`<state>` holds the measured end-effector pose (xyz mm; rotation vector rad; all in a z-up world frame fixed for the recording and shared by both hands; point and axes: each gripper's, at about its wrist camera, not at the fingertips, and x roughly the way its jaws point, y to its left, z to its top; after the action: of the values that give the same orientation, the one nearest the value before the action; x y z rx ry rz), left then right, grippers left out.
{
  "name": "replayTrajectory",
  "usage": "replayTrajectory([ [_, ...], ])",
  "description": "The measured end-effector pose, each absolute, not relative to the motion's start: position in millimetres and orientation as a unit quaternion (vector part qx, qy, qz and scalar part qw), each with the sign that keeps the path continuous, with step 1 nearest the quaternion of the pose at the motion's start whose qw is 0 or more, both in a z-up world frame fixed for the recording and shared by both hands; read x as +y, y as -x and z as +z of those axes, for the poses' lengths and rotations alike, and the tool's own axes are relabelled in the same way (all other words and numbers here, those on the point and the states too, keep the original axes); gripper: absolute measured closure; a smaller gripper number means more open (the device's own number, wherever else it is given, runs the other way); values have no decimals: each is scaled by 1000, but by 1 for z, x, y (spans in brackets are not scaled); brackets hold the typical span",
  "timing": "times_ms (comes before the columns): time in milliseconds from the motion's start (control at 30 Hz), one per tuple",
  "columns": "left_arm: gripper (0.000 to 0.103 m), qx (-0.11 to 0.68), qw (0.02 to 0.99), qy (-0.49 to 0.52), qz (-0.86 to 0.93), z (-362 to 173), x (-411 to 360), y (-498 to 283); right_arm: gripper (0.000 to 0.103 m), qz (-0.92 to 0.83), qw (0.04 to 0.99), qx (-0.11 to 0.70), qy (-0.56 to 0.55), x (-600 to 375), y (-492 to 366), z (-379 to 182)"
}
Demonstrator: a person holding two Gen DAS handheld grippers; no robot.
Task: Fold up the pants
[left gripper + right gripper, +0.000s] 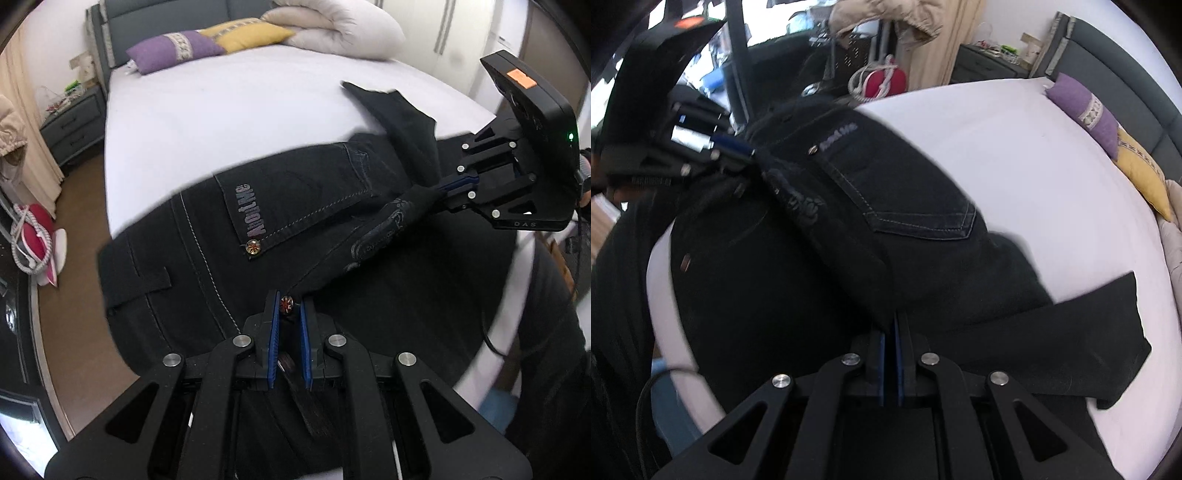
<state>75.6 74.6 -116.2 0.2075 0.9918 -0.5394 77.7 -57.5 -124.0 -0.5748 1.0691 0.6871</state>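
Note:
Black pants [295,206] lie seat-up on the white bed [221,110], back pockets showing, one with pink lettering. My left gripper [289,306] is shut on the waistband edge by a copper rivet and lifts a fold of cloth. My right gripper [439,186] shows at the right of the left wrist view, shut on the same raised fold further along. In the right wrist view the right gripper [894,325] is shut on the pants [886,229], and the left gripper [750,151] grips the cloth at upper left. A leg end [1071,332] lies at the right.
Purple pillow [173,50], yellow pillow [247,35] and a rolled white duvet [340,26] lie at the head of the bed. A grey nightstand [74,125] stands left of the bed. A red and white bag [33,236] sits on the brown floor.

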Motion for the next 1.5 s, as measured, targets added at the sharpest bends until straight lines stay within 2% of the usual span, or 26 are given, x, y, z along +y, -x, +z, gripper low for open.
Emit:
replayTrajectory([
  [500, 94, 493, 812, -122, -288, -125, 50, 8, 97, 304, 743, 501, 322, -48, -27, -128],
  [1067, 94, 497, 814, -115, -278, -124, 57, -13, 96, 256, 759, 496, 336, -34, -7, -144],
  [1133, 90, 501, 816, -106, -268, -128, 58, -16, 93, 251, 757, 499, 339, -32, -4, -150],
  [1267, 88, 505, 818, -85, -261, -126, 64, -18, 92, 232, 768, 504, 320, -33, 6, -158],
  [1367, 80, 505, 819, -80, -261, -113, 69, -11, 92, 224, 774, 503, 311, -34, 3, -157],
  [1400, 70, 505, 819, -80, -262, -108, 71, -9, 92, 223, 776, 503, 310, -34, 2, -157],
  [1433, 48, 504, 820, -79, -261, -102, 74, -6, 92, 221, 777, 502, 308, -33, 4, -157],
  [1500, 26, 488, 833, -75, -251, -88, 78, -3, 92, 216, 780, 502, 304, -32, 8, -158],
])
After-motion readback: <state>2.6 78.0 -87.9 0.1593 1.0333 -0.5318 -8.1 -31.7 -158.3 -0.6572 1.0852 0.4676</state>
